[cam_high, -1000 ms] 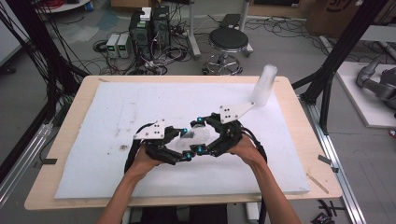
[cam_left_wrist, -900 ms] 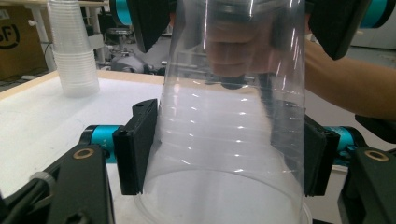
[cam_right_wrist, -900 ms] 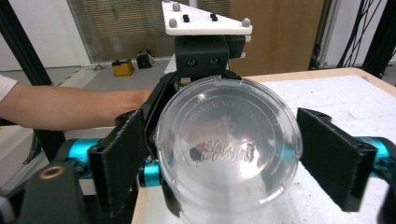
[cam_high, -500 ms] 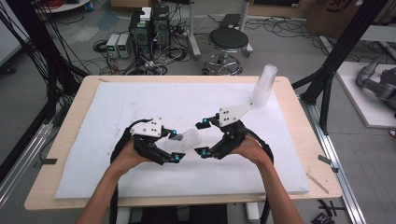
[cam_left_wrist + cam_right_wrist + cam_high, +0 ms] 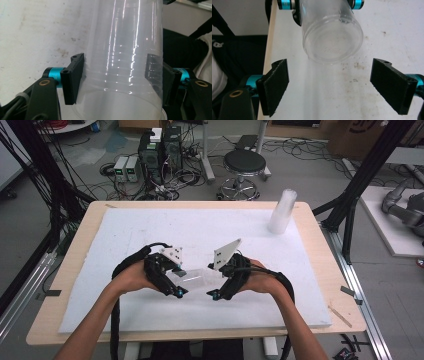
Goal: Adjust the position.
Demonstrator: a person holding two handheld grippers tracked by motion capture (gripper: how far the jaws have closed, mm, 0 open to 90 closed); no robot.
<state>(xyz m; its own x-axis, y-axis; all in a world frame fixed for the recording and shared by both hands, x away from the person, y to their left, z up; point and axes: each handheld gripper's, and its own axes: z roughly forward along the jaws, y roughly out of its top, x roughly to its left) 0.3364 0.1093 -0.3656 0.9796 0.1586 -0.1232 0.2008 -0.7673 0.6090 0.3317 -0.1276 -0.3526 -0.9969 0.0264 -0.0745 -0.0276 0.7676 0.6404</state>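
Observation:
A clear plastic cup (image 5: pixel 125 62) lies sideways in my left gripper (image 5: pixel 116 75), whose two black pads press its ribbed wall from both sides. In the high view the cup (image 5: pixel 197 277) hangs just above the white sheet between my left gripper (image 5: pixel 172 277) and my right gripper (image 5: pixel 222 282). Its round base (image 5: pixel 333 42) faces my right gripper (image 5: pixel 334 87), which is open, its jaws wide apart and short of the cup. The left gripper (image 5: pixel 319 5) holds the cup at the top of the right gripper view.
A stack of clear cups (image 5: pixel 281 211) stands upright at the back right of the white foam sheet (image 5: pixel 150 227) that covers the wooden table (image 5: pixel 322 270). A stool (image 5: pixel 244 165) and electronics boxes (image 5: pixel 160 150) sit on the floor beyond the far edge.
The two grippers have drawn apart from a close huddle. The cup now shows between them, held by the left one, and the left hand has shifted left.

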